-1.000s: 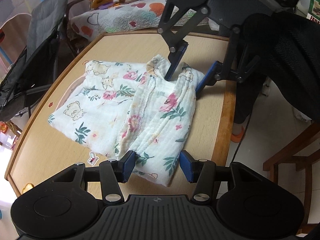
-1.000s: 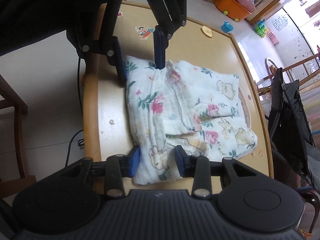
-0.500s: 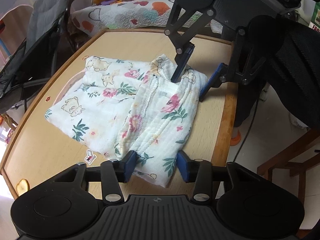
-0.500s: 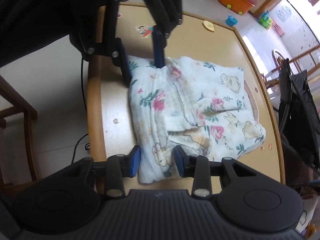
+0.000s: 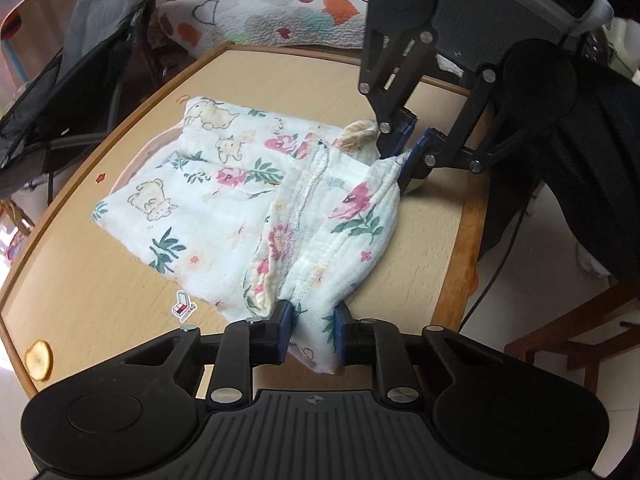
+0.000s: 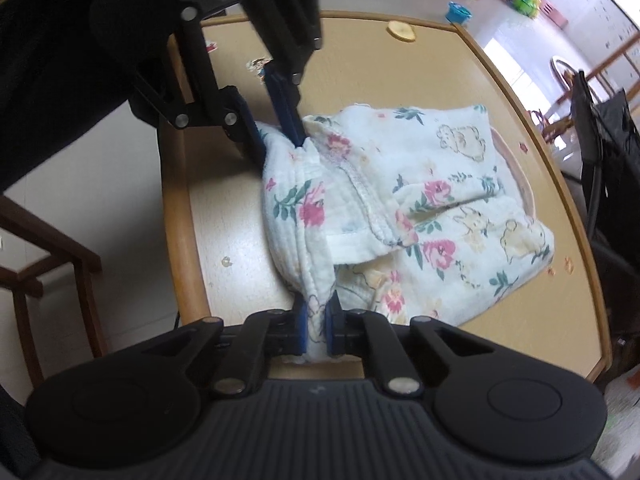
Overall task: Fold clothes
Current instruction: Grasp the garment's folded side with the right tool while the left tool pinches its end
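**Muslin gripped at both ends of one fold**

Muslin, white with flowers and little animals: the garment lies part-folded on the round wooden table, its bunched edge nearest the table's rim. The left gripper is clamped on one end of that thick edge, and the right gripper pinches the other end tight.

My worry is the bulk. Several layers are gathered in each pinch, so an inner layer could slide out as the edge is carried over, leaving a crooked fold. If the two ends rise unevenly, the flat half may drag toward the rim and hang off.

A small sticker and a yellowish disc sit on the tabletop, both apart from the cloth. A dark folding chair stands beyond the far edge; nothing blocks the fold itself
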Motion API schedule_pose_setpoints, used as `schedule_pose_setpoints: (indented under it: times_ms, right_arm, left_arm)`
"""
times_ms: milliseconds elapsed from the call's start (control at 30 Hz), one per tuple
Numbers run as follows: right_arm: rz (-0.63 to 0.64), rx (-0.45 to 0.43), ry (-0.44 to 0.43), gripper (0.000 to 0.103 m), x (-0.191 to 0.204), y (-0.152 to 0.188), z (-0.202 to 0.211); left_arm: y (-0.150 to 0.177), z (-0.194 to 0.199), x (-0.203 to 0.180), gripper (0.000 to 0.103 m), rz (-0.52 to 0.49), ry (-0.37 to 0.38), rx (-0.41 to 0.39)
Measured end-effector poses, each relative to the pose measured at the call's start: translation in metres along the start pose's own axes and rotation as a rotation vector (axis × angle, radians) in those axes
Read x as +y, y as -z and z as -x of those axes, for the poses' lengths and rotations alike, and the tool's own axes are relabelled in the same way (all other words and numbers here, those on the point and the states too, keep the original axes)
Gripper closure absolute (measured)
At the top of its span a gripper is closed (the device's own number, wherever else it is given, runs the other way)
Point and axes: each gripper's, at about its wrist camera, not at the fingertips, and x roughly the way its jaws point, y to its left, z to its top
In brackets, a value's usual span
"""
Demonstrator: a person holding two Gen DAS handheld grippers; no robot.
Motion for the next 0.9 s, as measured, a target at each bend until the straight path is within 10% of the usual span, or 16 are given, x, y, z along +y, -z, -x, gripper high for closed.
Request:
schedule_pose_setpoints:
  times_ms: [900]
  right_arm:
    - [-0.015, 0.061, -0.271, 0.097, 0.01, 0.004, 0.032]
  left_arm:
    - [-0.008, -0.002, 0.007, 0.09, 0.218, 0.3, 0.111]
